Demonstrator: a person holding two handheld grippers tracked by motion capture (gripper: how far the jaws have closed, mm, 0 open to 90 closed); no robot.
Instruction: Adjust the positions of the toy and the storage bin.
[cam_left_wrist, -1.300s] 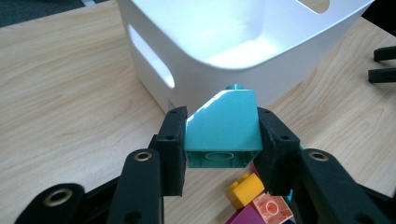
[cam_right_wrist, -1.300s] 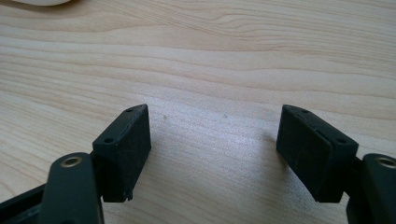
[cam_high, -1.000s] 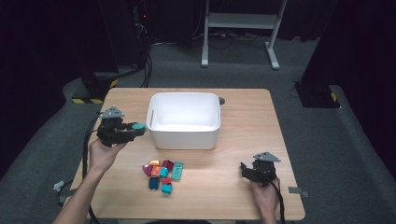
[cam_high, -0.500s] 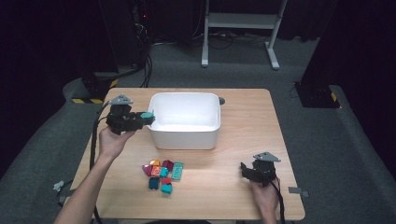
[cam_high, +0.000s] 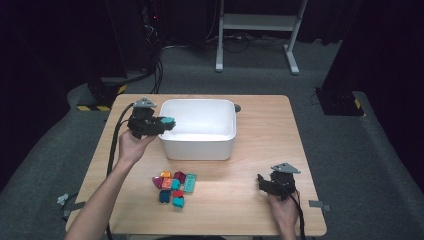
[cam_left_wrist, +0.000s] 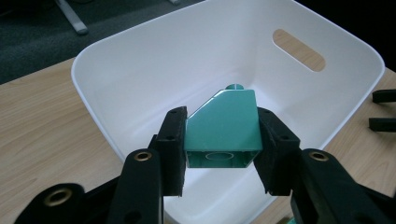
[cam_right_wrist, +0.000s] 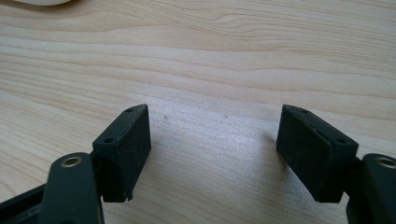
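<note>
L gripper (cam_high: 167, 123) clamped on teal block (cam_left_wrist: 223, 126), pads on both sides, held over white bin (cam_high: 197, 145) at its left rim; bin sits at desk (cam_high: 260, 120) far edge, mid. R gripper (cam_right_wrist: 215, 154) wide open, nothing between pads, near desk's near right corner. Loose blocks (cam_high: 174, 186) near front edge, below bin.

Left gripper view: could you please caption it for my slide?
The left gripper holds a teal block over the empty white bin.

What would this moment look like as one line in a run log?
left gripper: shut on teal block, over white bin | right gripper: open, empty, over table | block pile: in front of bin
</note>
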